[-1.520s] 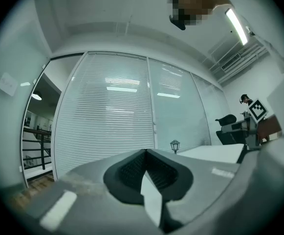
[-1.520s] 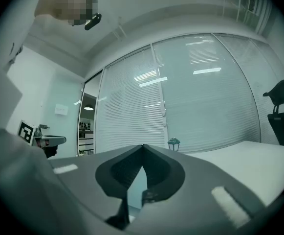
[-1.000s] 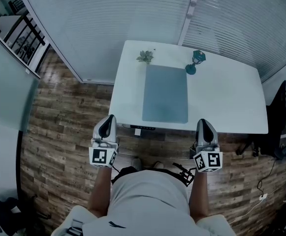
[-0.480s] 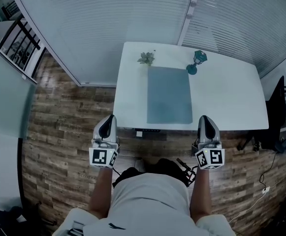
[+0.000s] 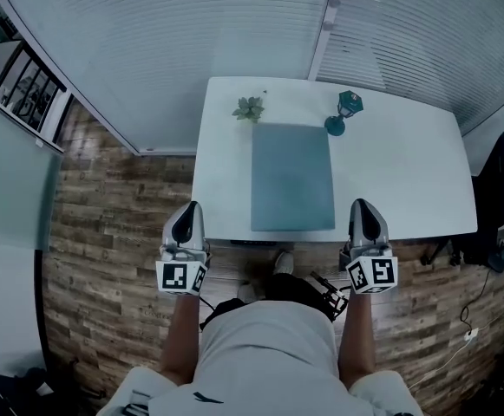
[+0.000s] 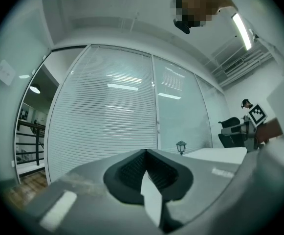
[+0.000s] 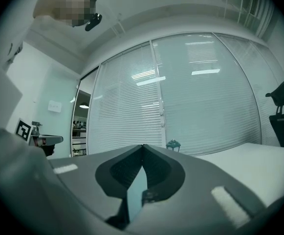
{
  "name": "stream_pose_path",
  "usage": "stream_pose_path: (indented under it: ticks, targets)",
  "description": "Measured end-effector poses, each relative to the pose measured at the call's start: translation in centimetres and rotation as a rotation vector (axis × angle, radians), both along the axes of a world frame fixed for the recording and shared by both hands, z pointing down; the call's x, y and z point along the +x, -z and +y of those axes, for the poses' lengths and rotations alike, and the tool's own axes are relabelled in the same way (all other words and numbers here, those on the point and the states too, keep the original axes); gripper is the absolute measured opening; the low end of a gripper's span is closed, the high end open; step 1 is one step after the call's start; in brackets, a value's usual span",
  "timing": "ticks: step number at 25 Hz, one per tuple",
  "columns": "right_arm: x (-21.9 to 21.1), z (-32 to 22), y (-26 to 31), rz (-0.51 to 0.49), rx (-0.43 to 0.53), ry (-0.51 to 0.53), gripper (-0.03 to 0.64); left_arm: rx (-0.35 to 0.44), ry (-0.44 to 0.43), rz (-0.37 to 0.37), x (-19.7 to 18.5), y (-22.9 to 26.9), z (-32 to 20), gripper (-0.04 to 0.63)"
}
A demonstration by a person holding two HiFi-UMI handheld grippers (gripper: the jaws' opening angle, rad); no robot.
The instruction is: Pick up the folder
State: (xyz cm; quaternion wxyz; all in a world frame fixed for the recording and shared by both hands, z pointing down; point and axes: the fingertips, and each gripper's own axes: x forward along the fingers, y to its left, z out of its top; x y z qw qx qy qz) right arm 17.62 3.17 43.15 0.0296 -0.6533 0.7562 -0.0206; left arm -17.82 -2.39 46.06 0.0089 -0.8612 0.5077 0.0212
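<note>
Plainly, found the blue-grey folder (image 5: 292,177) lying flat on the white counter (image 5: 408,172), somewhat left of the counter's middle. Read its long axis as running straight away from the person, one short edge just inside the near rim and the other pointing toward the slatted blinds (image 5: 191,33). Could not tell which side carried the spine.

Saw a small potted plant (image 5: 249,108) just beyond the folder's far left corner. Saw a teal lantern ornament (image 5: 345,111) just beyond the far right one, both standing upright on the counter.

Found the left tongs (image 5: 192,207) at the near left corner of the counter in the head view, and the right tongs (image 5: 362,204) over the near rim to the folder's right. Placed the folder between the two, apart from both.

Checked each gripper view: left tongs (image 6: 145,151) pressed together at the tips with nothing between them, right tongs (image 7: 142,146) likewise closed on nothing. Caught the lantern ornament (image 7: 173,144) again just past the right tips, against the blinds.

Noted plank flooring (image 5: 104,224) around the counter, and a dark office chair (image 5: 497,189) off its right end.
</note>
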Motion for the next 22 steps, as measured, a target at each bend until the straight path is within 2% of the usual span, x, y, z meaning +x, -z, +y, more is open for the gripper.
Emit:
stream_pose_path:
  ticks: [10,15,22]
  targets:
    - [4.0,-7.7,-0.7,-0.015,-0.027,0.071,0.000,-0.007,0.055,-0.018,4.5,0.1,-6.0,0.000]
    - [5.0,-10.0,-1.0,-0.023,-0.043,0.103,0.000,-0.020,0.080,-0.031,5.6,0.1,-7.5,0.000]
    - [5.1,-12.2,-1.3,-0.013,-0.061,0.080,0.000,-0.030,0.044,-0.053,6.6,-0.4,-9.2,0.002]
